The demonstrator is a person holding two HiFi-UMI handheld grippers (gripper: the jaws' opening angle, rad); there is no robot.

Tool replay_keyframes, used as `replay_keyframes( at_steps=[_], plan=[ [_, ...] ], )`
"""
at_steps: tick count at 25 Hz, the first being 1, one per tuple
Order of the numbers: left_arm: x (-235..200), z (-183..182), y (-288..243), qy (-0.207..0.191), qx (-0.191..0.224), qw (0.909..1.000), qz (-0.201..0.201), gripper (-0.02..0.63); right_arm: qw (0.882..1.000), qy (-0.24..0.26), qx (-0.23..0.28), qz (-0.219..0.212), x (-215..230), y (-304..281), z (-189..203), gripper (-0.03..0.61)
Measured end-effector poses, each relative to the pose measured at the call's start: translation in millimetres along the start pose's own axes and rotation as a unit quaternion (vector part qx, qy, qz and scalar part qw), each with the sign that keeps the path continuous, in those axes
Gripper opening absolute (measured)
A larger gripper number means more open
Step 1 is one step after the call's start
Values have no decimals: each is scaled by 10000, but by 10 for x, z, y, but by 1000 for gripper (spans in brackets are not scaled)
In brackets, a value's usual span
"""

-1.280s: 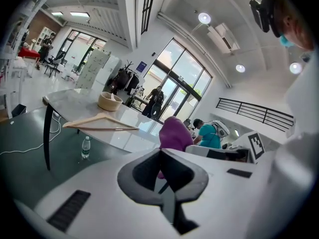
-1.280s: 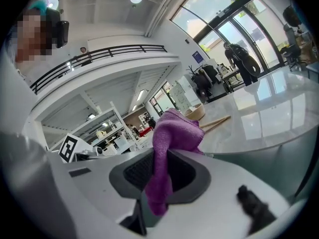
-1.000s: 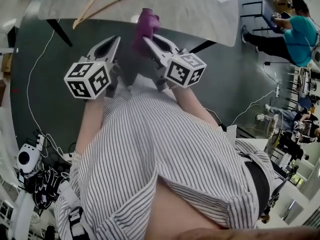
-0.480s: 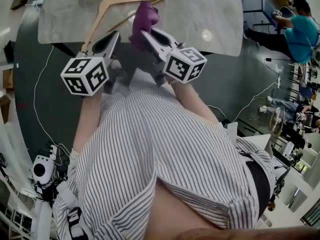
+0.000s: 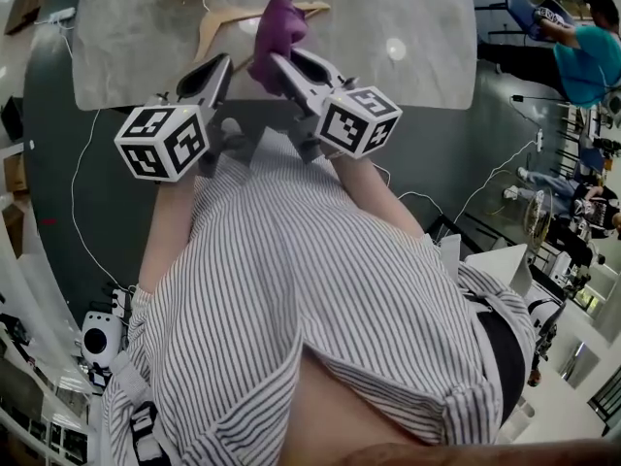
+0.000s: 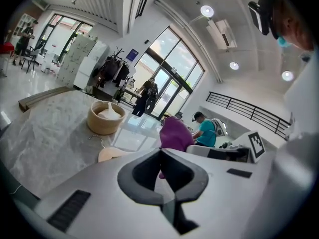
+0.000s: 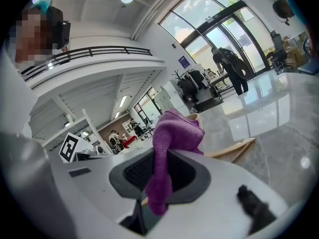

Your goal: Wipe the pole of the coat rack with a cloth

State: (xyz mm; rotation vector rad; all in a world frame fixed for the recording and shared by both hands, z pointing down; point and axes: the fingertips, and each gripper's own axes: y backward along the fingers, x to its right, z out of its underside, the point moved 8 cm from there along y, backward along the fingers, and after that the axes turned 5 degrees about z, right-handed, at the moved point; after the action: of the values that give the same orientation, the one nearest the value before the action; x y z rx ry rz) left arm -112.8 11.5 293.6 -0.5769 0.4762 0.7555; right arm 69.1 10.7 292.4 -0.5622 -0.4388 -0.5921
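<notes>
- The purple cloth (image 5: 278, 27) is pinched by the right gripper (image 5: 277, 59) above the marble table (image 5: 417, 17), at its near edge.
- The left gripper (image 5: 223, 63) is held just left, jaws pressed together on nothing.
- A wooden hanger (image 5: 215, 25) is laid beyond.

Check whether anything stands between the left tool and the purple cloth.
Nothing visible does. The cloth is clamped in the right tool, close beside the left tool, which is shut and empty. Only open air shows between them.
</notes>
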Motion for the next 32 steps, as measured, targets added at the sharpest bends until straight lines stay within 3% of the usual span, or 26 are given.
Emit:
replay_keyframes(
  at_steps=[10, 24, 32],
  plan=[
    [-115, -2, -129, 33, -197, 9997, 151, 11, 9998, -40, -41, 178, 70, -70, -28, 77],
    [-168, -94, -310, 237, -175, 9996, -50, 11, 9996, -187, -180, 139, 302, -167, -173, 77],
    [-281, -125, -699, 366, -407, 9984, -122, 11, 9986, -325, -386, 164, 661, -344, -276, 77]
  ],
)
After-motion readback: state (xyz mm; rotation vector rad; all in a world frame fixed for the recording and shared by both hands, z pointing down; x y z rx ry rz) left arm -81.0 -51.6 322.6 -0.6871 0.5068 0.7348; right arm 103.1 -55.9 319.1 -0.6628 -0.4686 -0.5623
